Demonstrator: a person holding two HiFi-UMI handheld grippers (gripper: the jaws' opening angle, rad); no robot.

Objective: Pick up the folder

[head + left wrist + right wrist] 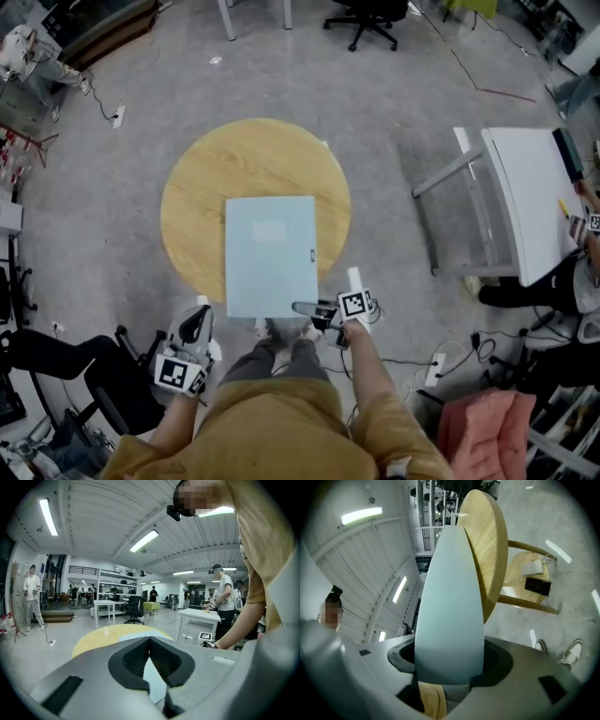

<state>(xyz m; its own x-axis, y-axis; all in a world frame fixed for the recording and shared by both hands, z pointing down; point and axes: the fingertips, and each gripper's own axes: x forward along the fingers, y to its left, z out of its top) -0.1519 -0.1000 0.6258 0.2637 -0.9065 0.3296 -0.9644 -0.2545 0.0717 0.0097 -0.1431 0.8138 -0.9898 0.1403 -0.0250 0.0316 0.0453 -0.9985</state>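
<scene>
A pale blue folder point(270, 253) lies on the round wooden table point(253, 159), its near end hanging past the table's edge. My right gripper point(305, 307) holds that near right corner, shut on it. In the right gripper view the folder point(450, 597) fills the gap between both jaws of the right gripper point(447, 667), and its near end stands slightly off the table point(490, 541). My left gripper point(195, 323) hangs low at the left, off the table and apart from the folder. In the left gripper view the tips of the left gripper point(150, 640) meet, shut on nothing.
A white desk point(534, 197) with a person beside it stands at the right. An office chair point(370, 19) is at the far side. Red fabric point(478, 422) sits at the lower right. A phone point(538, 586) rests on the table's lower shelf.
</scene>
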